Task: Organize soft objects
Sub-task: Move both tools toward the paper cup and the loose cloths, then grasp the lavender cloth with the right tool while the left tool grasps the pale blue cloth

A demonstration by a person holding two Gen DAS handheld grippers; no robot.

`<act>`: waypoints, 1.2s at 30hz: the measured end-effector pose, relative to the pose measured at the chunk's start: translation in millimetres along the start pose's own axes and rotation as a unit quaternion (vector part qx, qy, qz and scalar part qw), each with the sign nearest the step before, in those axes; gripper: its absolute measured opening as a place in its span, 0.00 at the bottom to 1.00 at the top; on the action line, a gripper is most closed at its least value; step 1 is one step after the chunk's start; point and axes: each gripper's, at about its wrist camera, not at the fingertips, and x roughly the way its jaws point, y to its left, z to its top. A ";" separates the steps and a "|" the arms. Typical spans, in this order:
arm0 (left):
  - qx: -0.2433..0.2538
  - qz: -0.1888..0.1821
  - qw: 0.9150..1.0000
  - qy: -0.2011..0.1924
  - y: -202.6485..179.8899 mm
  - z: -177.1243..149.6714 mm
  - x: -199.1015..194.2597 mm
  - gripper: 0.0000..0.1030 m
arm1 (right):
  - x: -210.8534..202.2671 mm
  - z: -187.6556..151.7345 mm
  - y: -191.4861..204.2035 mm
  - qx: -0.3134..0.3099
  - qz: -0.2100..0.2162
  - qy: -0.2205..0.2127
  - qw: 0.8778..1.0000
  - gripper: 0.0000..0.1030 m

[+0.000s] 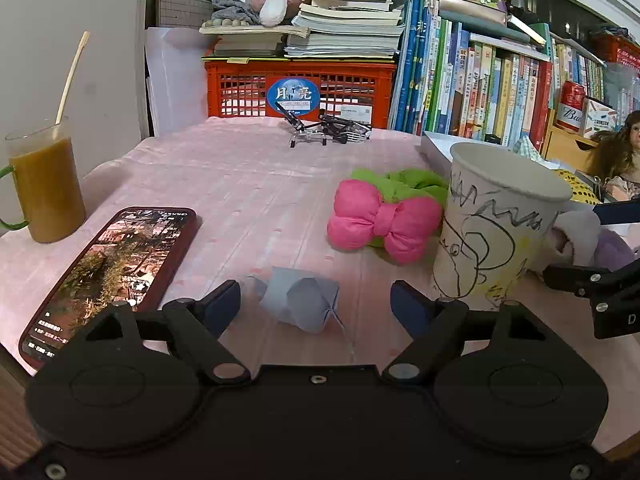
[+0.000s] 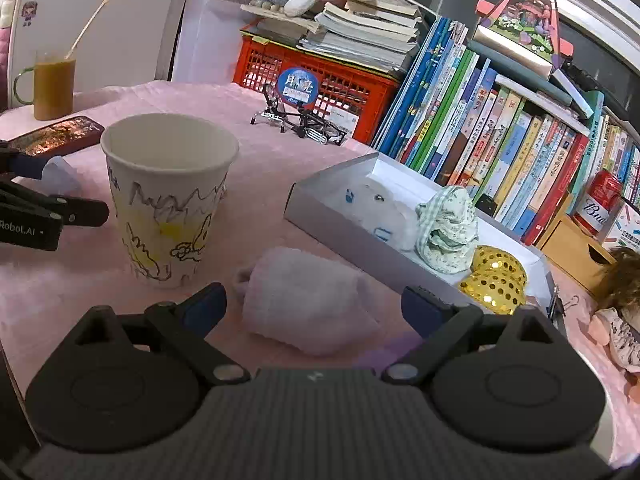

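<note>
My left gripper [image 1: 316,296] stands open low over the pink tablecloth. A small grey-blue cloth pouch [image 1: 300,304] lies between its fingers with a gap on each side. My right gripper [image 2: 314,298] is open too, its fingers on either side of a pale pink fluffy bundle [image 2: 308,300] without touching it. A pink bow on a green scrunchie [image 1: 380,224] lies beyond the pouch. The grey box [image 2: 320,216] to the right holds a white plush [image 2: 380,216], a green patterned scrunchie [image 2: 448,232] and a gold sequin piece [image 2: 496,280].
A scribbled paper cup [image 1: 496,232] stands between the two grippers. A phone [image 1: 112,280] and a glass of orange drink [image 1: 44,188] sit at the left. A toy bicycle [image 1: 324,128], a red crate [image 1: 300,88], a row of books [image 2: 500,148] and a doll [image 2: 620,300] line the back and right.
</note>
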 end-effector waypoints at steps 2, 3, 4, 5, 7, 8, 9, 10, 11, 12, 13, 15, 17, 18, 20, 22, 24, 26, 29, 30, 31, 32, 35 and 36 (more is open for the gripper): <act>0.000 0.000 1.000 0.000 0.0 -0.2 1.0 0.74 | 2.3 -0.3 0.5 -0.003 -0.002 0.002 1.000 0.95; 0.000 0.000 1.000 0.000 -0.1 -0.2 0.8 0.73 | 3.2 -0.6 0.7 -0.004 -0.003 0.004 1.000 0.95; 0.001 0.000 1.000 0.000 -0.2 -0.2 0.6 0.72 | 4.2 -1.0 0.7 -0.005 -0.004 0.005 1.000 0.95; 0.002 -0.001 1.000 -0.001 -0.3 -0.2 1.2 0.71 | 5.0 -1.3 0.9 -0.005 -0.004 0.006 1.000 0.95; 0.004 -0.001 1.000 -0.001 -0.5 0.2 2.7 0.70 | 6.8 -1.5 0.9 -0.005 -0.005 0.009 1.000 0.95; 0.006 0.000 1.000 -0.001 -1.1 0.1 3.3 0.69 | 7.2 -1.7 1.2 -0.005 -0.005 0.010 1.000 0.95; 0.008 0.000 1.000 0.000 -1.8 0.4 4.1 0.68 | 7.8 -2.0 1.2 -0.005 -0.005 0.010 1.000 0.95; 0.010 0.001 1.000 0.000 -1.9 0.8 4.9 0.67 | 8.5 -2.2 1.2 -0.004 -0.005 0.011 1.000 0.95; 0.010 0.002 1.000 -0.001 -2.1 0.7 4.7 0.67 | 9.8 -1.8 1.2 -0.003 -0.006 0.012 1.000 0.93; 0.010 0.002 1.000 -0.001 -2.2 0.7 5.1 0.66 | 10.5 -1.9 1.4 -0.003 -0.005 0.013 1.000 0.92; 0.009 0.000 1.000 -0.001 -2.3 0.8 5.1 0.65 | 11.3 -2.2 1.5 -0.002 -0.004 0.015 1.000 0.91; 0.010 0.002 1.000 -0.001 -2.7 0.6 5.3 0.64 | 12.5 -3.6 1.3 -0.001 -0.002 0.017 1.000 0.89; 0.012 0.005 1.000 -0.003 -3.0 0.4 5.6 0.61 | 13.1 -4.8 1.5 0.000 0.000 0.019 1.000 0.87; 0.013 0.006 1.000 -0.003 -3.3 0.5 5.9 0.59 | 13.0 -5.3 1.8 -0.001 0.001 0.018 1.000 0.86; 0.013 0.005 1.000 -0.004 -3.9 0.7 6.5 0.51 | 12.3 -5.9 2.2 -0.002 -0.002 0.017 1.000 0.82; 0.012 0.003 1.000 -0.005 -4.5 1.0 6.9 0.43 | 11.6 -6.1 2.4 -0.004 0.000 0.017 1.000 0.78; 0.012 0.000 1.000 -0.004 -4.6 1.0 6.6 0.38 | 10.6 -5.8 2.3 -0.002 0.003 0.016 1.000 0.72; 0.009 0.001 1.000 -0.004 -5.2 1.4 5.5 0.37 | 8.9 -5.5 2.2 0.003 0.009 0.016 1.000 0.63; 0.006 0.001 1.000 -0.009 -5.1 2.9 1.5 0.36 | 4.8 -4.9 3.0 0.008 0.010 0.011 1.000 0.52; 0.006 0.002 1.000 -0.013 -5.2 3.0 -1.1 0.36 | 2.9 -4.3 3.4 0.007 0.008 0.008 1.000 0.50; 0.006 0.003 1.000 -0.019 -5.3 5.0 -4.3 0.36 | 1.0 -3.4 3.4 0.006 0.006 0.005 1.000 0.46; 0.007 0.004 1.000 -0.025 -5.3 7.6 -7.6 0.36 | -1.4 -2.2 2.8 0.008 0.005 0.002 1.000 0.44; 0.004 0.005 0.999 -0.041 -4.2 18.7 -18.7 0.36 | -9.9 3.2 -0.8 0.013 0.000 -0.006 1.000 0.43; 0.002 0.004 0.999 -0.046 -3.7 22.7 -22.1 0.36 | -13.0 5.6 -2.1 0.014 -0.003 -0.010 1.000 0.43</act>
